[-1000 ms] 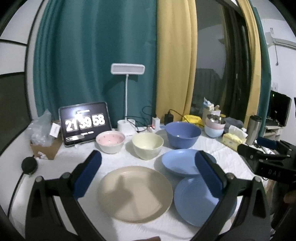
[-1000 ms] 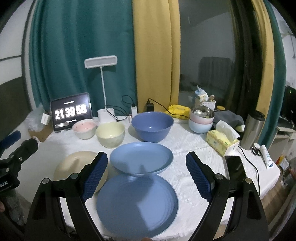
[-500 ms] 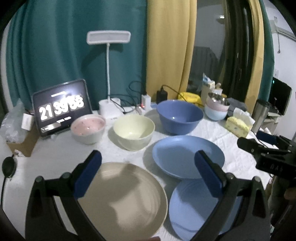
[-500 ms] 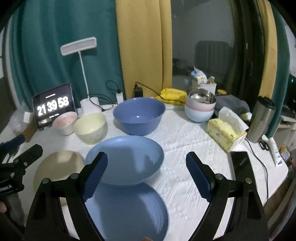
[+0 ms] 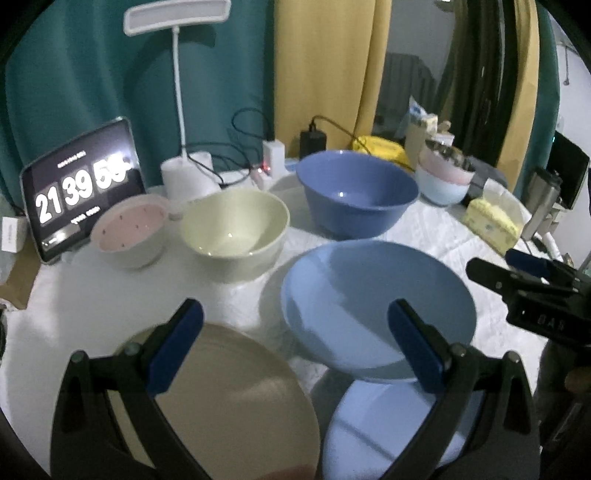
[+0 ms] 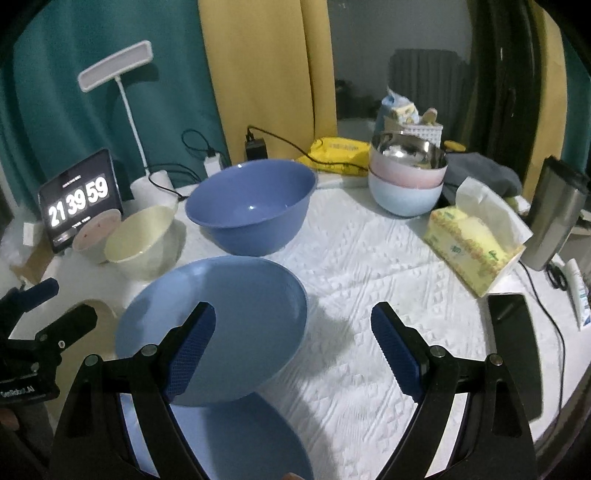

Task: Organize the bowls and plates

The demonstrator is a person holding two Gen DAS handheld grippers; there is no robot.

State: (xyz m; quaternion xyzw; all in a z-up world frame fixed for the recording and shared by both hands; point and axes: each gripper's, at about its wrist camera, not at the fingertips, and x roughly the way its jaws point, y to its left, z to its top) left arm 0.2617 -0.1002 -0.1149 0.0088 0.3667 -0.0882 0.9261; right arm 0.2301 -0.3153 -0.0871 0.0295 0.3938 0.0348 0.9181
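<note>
A white-clothed bench (image 6: pixel 369 280) is standing before teal and yellow curtains (image 5: pixel 325 66). The left gripper (image 5: pixel 295 347) is hovering with its jaws spread wide and empty, and it has come lower and nearer the dishes than half a second ago; beneath it the beige plate (image 5: pixel 236 402) and the shallow blue plate (image 5: pixel 376 306) are now filling more of the left view. The right gripper (image 6: pixel 291 350), likewise spread and holding nothing, has shifted forward and rightward, so the shallow blue plate (image 6: pixel 221 328) is now lying under its left finger (image 6: pixel 192 350), overlapping the flat blue plate (image 6: pixel 243 439) at the near edge. Farther out, the pink bowl (image 5: pixel 129 232), cream bowl (image 5: pixel 236 232) and large blue bowl (image 5: pixel 356 192) are standing in a row, unmoved. Behind them the tablet clock (image 6: pixel 79 199) is now reading 21 39 59, beside the white desk lamp (image 5: pixel 177 22). A tissue box (image 6: pixel 476 251) is lying to the right.
</note>
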